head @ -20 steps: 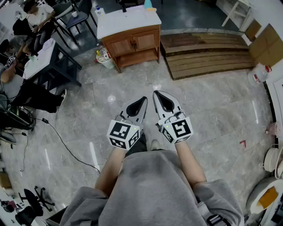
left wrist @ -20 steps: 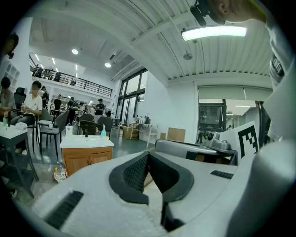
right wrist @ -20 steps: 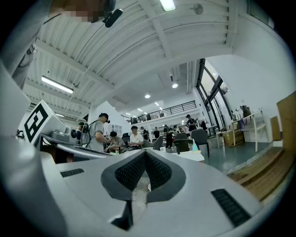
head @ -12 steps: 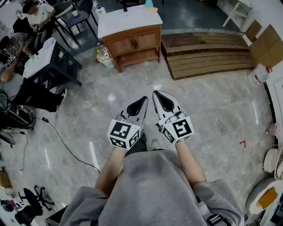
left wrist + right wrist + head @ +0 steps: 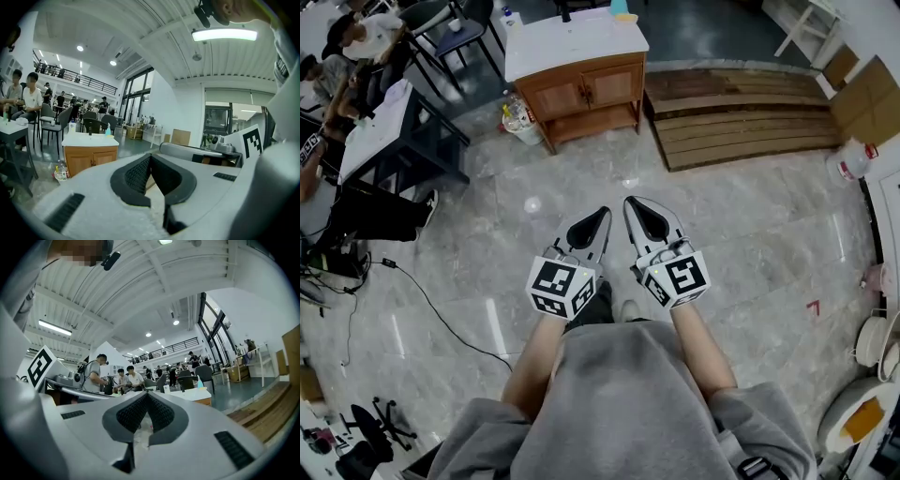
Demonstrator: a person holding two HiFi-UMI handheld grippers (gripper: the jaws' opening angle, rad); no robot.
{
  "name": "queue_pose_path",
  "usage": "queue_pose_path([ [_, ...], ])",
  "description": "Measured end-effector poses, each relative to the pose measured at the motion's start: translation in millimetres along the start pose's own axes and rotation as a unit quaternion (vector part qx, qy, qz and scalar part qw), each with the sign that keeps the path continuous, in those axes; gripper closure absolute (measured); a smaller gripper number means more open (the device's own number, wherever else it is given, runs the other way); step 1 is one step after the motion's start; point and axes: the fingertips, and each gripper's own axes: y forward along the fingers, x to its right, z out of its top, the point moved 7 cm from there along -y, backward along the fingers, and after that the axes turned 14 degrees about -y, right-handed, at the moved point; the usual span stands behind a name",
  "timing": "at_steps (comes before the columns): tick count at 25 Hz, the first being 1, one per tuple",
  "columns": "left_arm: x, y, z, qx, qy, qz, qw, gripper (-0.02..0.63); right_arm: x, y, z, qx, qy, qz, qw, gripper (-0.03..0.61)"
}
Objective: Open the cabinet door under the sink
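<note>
A wooden sink cabinet with a white top stands across the marble floor, well beyond both grippers. Its two small doors are closed. In the left gripper view the cabinet shows at the left, with a bottle on its top. In the right gripper view only its white top peeks over the jaw. My left gripper is shut and holds nothing. The right gripper beside it is also shut and holds nothing. Both are held side by side in front of the person's grey sweater and point toward the cabinet.
A bin of bottles sits at the cabinet's left foot. A low wooden platform lies to its right. A dark table with seated people is at the left. A cable runs over the floor.
Both grippers have stayed shut in the same place. The head view has drifted slightly, and the people at the far left have shifted.
</note>
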Motion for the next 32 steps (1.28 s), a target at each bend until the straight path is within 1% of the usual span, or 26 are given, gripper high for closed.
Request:
queue_pose_path([
  [5, -36.0, 25.5, 16.7, -0.003, -0.004, -0.009, 0.9999, 0.604, 16.0, 41.4, -7.5, -0.011, 0.003, -0.012, 1.0, 0.571],
  [9, -69.3, 44.8, 33.1, -0.009, 0.002, -0.016, 0.9998, 0.604, 24.3, 79.1, -12.6, -0.02, 0.008, -0.026, 0.999, 0.571],
  [13, -97.6, 60.0, 48.8, -0.016, 0.01, -0.026, 0.9995, 0.604, 28.0, 112.1, -14.0, -0.03, 0.006, -0.034, 0.999, 0.571],
  [19, -140.0, 77.6, 70.0, -0.022, 0.003, -0.046, 0.9987, 0.604, 31.8, 156.3, -15.7, -0.043, 0.0, -0.055, 0.998, 0.571],
  [25, -168.8, 92.9, 79.2, -0.03, -0.005, -0.062, 0.9976, 0.604, 36.0, 184.7, -18.9, -0.054, -0.004, -0.072, 0.996, 0.571],
  [32, -190.5, 119.7, 78.8, -0.044, -0.019, -0.073, 0.9962, 0.604, 53.7, 206.0, -31.5, -0.064, 0.001, -0.087, 0.994, 0.57],
])
